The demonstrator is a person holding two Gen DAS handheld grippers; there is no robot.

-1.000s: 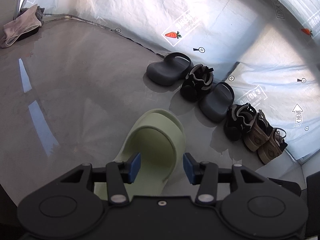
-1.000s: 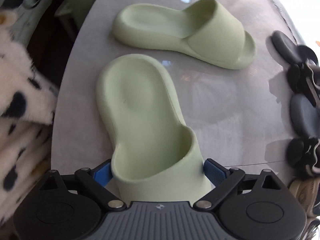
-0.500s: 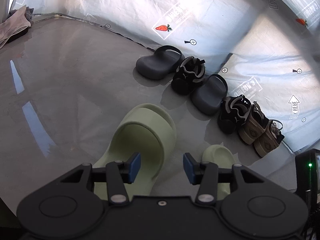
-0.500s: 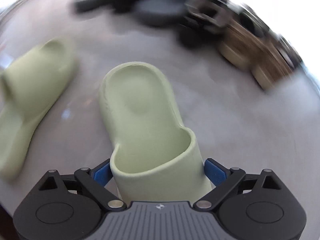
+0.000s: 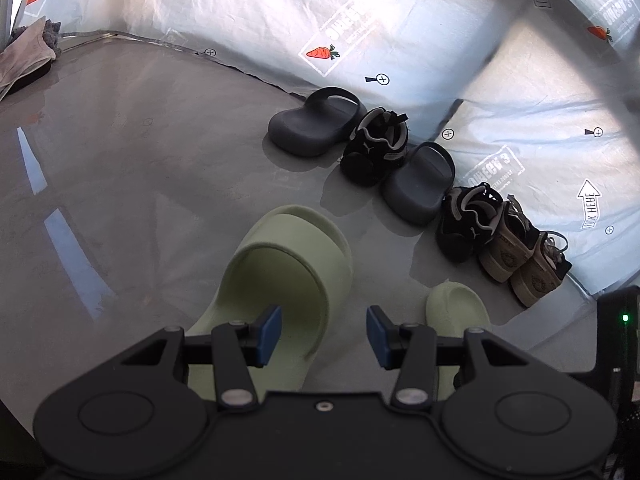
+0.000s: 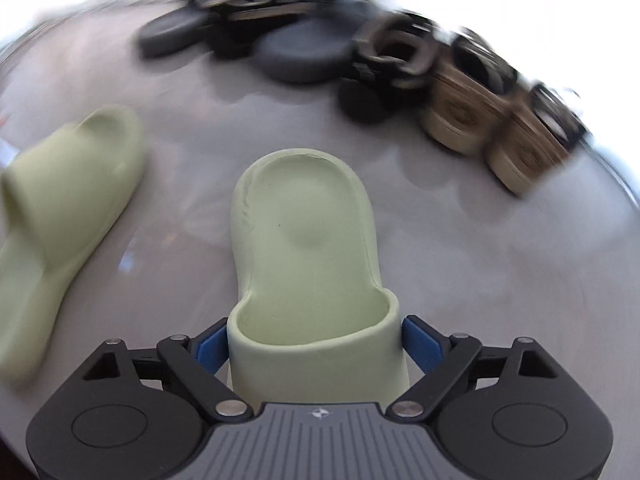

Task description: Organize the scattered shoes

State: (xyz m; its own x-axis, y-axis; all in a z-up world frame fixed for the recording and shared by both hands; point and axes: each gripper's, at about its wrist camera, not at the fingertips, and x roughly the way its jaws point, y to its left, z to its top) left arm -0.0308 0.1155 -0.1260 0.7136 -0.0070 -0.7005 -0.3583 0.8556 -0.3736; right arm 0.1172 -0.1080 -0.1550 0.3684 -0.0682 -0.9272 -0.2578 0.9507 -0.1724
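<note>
Two pale green slides lie on the grey floor. My right gripper (image 6: 316, 346) has its jaws closing on the strap end of one green slide (image 6: 308, 240), and both blue pads touch its sides. Its open end points at the shoe row. This slide's tip (image 5: 456, 312) also shows in the left wrist view. The other green slide (image 5: 288, 272) (image 6: 68, 200) lies just ahead of and under my left gripper (image 5: 324, 334). That gripper is open, with one pad over the strap and the other over bare floor.
A row of shoes stands along the foil-covered wall (image 5: 400, 20): a grey slide (image 5: 312, 128), a black sneaker (image 5: 376, 148), another grey slide (image 5: 420, 184), a second black sneaker (image 5: 468, 220) and two tan shoes (image 5: 520, 256). A cloth (image 5: 24, 60) lies far left.
My right gripper rolled round with the green slide in it, so the slide now points at the shoe row. Its tip came into the left wrist view. The left gripper barely moved.
</note>
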